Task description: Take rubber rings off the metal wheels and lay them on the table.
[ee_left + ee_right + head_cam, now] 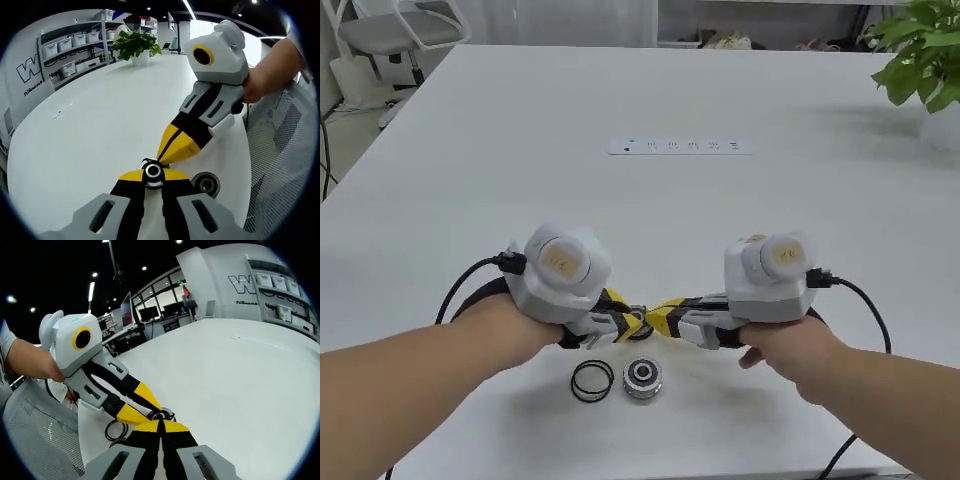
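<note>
I see a black ring (pixel 591 380) flat on the table (pixel 620 200) just beside a bare wheel (pixel 642 377); above, a second wheel (pixel 153 172) wears a second ring (pixel 144 163).

Rubber ring (pixel 591 380) on table (pixel 620 210), just left of metal wheel (pixel 642 377), both before my left gripper (pixel 623 322) and right gripper (pixel 657 320), tips meeting on second wheel (pixel 638 321), power strip (pixel 680 147) far behind.

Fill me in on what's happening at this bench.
A person works two hand-held grippers above the white table. The left gripper clamps a small silver metal wheel, while the right gripper pinches the black rubber ring on its rim. On the table below lie loose black rubber rings beside a bare metal wheel.
</note>
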Demonstrator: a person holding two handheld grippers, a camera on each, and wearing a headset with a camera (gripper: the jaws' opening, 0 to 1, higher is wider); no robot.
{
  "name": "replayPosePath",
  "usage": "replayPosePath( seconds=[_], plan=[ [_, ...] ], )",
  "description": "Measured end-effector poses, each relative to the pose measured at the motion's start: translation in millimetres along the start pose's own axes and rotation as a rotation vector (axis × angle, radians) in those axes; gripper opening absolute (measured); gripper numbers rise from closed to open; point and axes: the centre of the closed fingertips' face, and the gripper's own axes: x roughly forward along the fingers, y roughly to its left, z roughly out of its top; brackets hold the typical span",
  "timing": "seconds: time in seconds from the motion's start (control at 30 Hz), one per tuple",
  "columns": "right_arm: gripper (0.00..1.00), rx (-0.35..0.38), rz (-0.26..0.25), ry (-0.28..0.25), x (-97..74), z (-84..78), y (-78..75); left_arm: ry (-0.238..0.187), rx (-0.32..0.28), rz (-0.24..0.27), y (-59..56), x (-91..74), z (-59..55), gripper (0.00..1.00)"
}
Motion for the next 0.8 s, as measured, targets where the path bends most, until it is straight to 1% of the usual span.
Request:
replayPosePath(
  seconds=[0.1, 0.13, 0.17, 0.2, 0.23, 0.27, 0.33, 0.43, 0.57, 0.8],
  plan=[
    [0.0, 0.004, 0.013, -0.008, 0.9, 1.8, 3.0, -0.001, 0.0, 0.001, -0.3, 0.0, -0.1, 0.07],
    [0.0, 0.014, 0.055, -0.036, 2.5, 7.3, 11.1, -0.001, 0.0, 0.001, -0.4, 0.0, -0.1, 0.07],
    [0.0, 0.012, 0.057, -0.057, 1.1, 13.0, 13.4, -0.001, -0.001, 0.001, -0.2, 0.1, -0.1, 0.07],
    [0.0, 0.004, 0.059, -0.049, 0.6, 13.9, 15.0, -0.003, -0.001, 0.001, 0.1, 0.3, 0.2, 0.07],
    [0.0, -0.014, 0.052, -0.042, 1.9, 14.6, 15.2, -0.003, -0.002, 0.001, 0.3, 0.4, 0.3, 0.07],
    [0.0, -0.015, 0.049, -0.039, 2.4, 14.1, 14.7, -0.004, -0.003, 0.0, 0.4, 0.3, 0.4, 0.07],
    [0.0, 0.001, 0.049, -0.041, 1.9, 12.3, 12.4, -0.003, -0.003, 0.002, 0.8, 0.5, 0.7, 0.07],
    [0.0, 0.002, 0.041, -0.036, 1.0, 8.9, 10.3, -0.003, -0.006, 0.004, 1.0, 0.4, 0.7, 0.07],
    [0.0, 0.018, 0.035, -0.035, -0.2, 8.4, 8.6, -0.001, -0.007, 0.006, 1.2, 0.6, 0.9, 0.07],
    [0.0, 0.023, 0.028, -0.03, -1.1, 6.0, 5.9, -0.005, -0.009, 0.005, 1.3, 0.4, 0.5, 0.07]
  ],
)
